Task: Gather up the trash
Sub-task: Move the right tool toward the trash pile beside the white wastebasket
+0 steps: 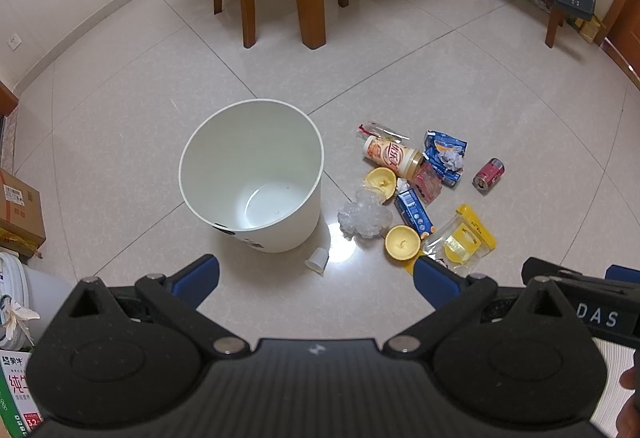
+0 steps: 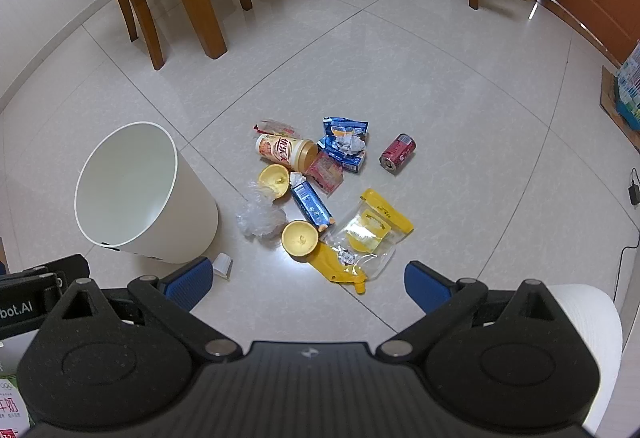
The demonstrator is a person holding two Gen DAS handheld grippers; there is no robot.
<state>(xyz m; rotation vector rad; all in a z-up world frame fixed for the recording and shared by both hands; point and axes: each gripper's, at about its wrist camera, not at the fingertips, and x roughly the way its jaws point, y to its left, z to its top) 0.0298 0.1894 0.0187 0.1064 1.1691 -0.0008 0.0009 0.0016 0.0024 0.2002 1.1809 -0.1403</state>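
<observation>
On the tiled floor (image 2: 400,78) below me, going left to right, the white bin (image 2: 132,194) stands upright and looks empty, a small white cup (image 2: 222,264) lies at its foot, and the trash spreads to the right: a crumpled clear plastic wad (image 2: 260,218), two hollowed orange halves (image 2: 300,237), a tipped snack cup (image 2: 285,150), a blue carton (image 2: 311,204), blue wrappers (image 2: 344,142), a yellow-edged pouch (image 2: 368,234), and a red can (image 2: 397,152) lying apart on its side. My left tool (image 1: 316,280) hangs above the bin's near side, jaws spread wide, holding nothing. My right tool (image 2: 308,284) hangs above the near edge of the pile, equally wide and empty. I judge the right hand is nearer: the pouch lies just ahead of it, its long axis running diagonally away to the right.
</observation>
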